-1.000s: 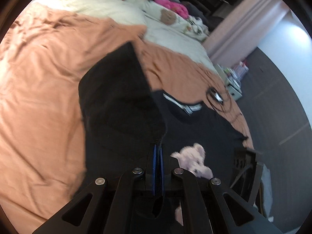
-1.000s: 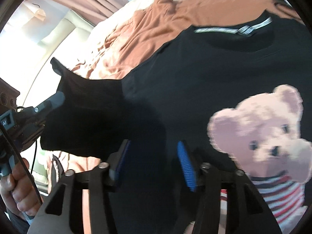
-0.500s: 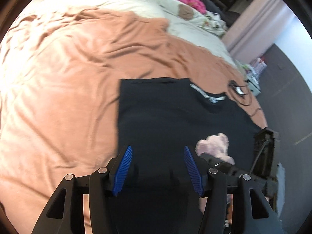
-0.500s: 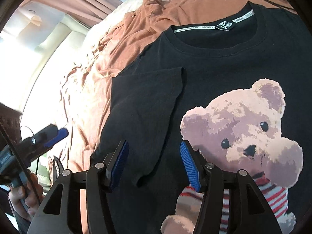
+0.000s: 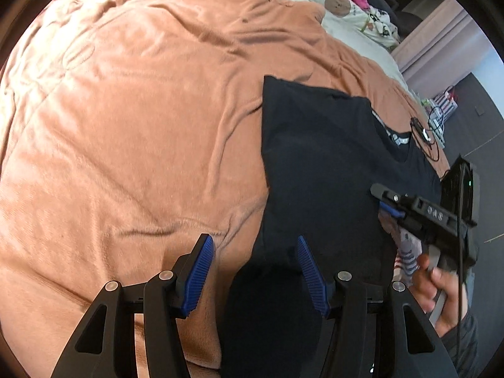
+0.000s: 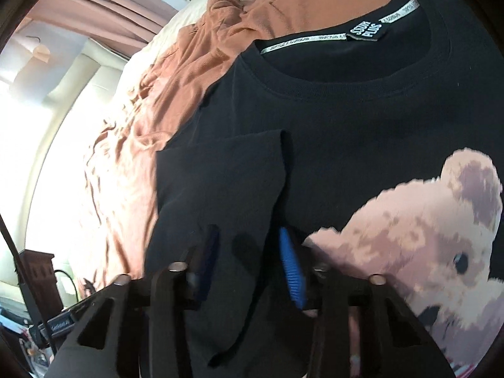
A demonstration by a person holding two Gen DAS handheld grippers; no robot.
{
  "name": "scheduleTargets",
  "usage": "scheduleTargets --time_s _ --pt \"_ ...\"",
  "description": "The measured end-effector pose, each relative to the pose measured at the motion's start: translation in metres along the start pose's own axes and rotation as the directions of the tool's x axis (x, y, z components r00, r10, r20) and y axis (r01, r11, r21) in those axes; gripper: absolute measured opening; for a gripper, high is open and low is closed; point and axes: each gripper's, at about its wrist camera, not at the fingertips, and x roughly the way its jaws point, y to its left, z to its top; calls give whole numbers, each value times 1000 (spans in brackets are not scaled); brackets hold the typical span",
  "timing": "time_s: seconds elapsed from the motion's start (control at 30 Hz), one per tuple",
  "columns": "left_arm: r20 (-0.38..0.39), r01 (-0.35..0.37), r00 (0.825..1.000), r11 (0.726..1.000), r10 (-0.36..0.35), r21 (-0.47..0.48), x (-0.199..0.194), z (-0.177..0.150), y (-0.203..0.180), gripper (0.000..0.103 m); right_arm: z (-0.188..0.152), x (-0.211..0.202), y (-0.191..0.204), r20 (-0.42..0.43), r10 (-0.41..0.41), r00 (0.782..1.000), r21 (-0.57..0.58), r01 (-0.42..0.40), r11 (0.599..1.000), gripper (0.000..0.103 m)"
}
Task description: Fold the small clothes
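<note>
Black tee (image 6: 362,145) w/ folded sleeve (image 6: 220,189) on orange blanket (image 5: 126,126)

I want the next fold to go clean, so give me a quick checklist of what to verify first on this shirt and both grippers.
1. Sleeve folded in over the black shirt: ok.
2. Right gripper has just been closing around the sleeve's edge; firm pinch: cannot tell.
3. Left gripper open, straddling the shirt's side edge, nothing held: ok.
4. Collar lying flat: ok.
5. Blanket under the shirt smooth: not ok, wrinkled.
6. Far sleeve folded: cannot tell.
</note>
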Motion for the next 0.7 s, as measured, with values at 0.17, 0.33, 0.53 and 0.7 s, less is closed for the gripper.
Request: scheduleTargets --time_s 0.17,0.33,0.53,0.7 --pt "-14 29 999 999 -30 -15 5 -8 3 57 -1 -1 8 -24 -13 1000 -24 13 1000 0" --pt "-32 43 999 999 -44 -20 11 -13 3 35 -11 -14 21 -13 -16 1000 -64 15 998 0" --pt "-38 32 999 999 -33 -22 11 -16 7 10 -29 -28 32 -4 -60 998 -77 59 995 0" --pt "-40 25 999 999 -26 -30 8 -13 9 9 -26 -37 40 43 -122 992 -116 127 985 0"
